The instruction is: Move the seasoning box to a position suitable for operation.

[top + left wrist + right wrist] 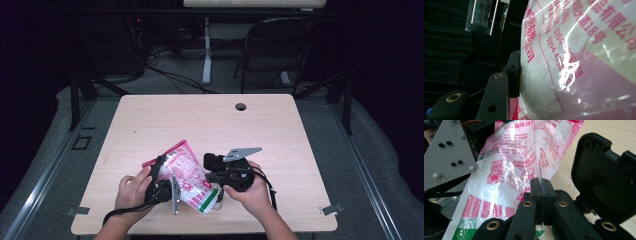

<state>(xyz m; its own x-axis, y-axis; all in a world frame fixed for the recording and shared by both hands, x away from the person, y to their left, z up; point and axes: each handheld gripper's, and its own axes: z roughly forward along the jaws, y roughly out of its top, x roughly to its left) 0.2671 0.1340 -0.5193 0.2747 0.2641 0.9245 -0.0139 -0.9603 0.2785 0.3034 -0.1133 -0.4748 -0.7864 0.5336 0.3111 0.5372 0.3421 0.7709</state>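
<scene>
Table first: bare pale wood with nearly all of its surface free, and you have brought the work to the near edge, close to your body, where both forearms can reach it without stretching.

Next comes the bag — a clear plastic pouch with pink and red print and a green band at one end, part-filled with something white and grainy. It sits between your two hands, lifted and tilted rather than lying flat, green end toward you. That slant looks deliberate: the contents seem to bulge on the side you hold, and the film above it stays slack enough to pinch.

Your left gripper takes the bulk. In the left gripper view one jaw presses against the full, white belly of the pouch, so the jaws stand about half-wide around the thick part — an anchoring hold, I would judge, meant to keep the weight from swinging.

Your right gripper does the fine work. Its jaws are pressed right together with only a thin fold of the bag's film nipped between the tips, away from the filling. A pinch on bare film like that suggests you mean to pull the two sides apart or tear the pouch — the film could slip, so keep the left hold firm.
</scene>
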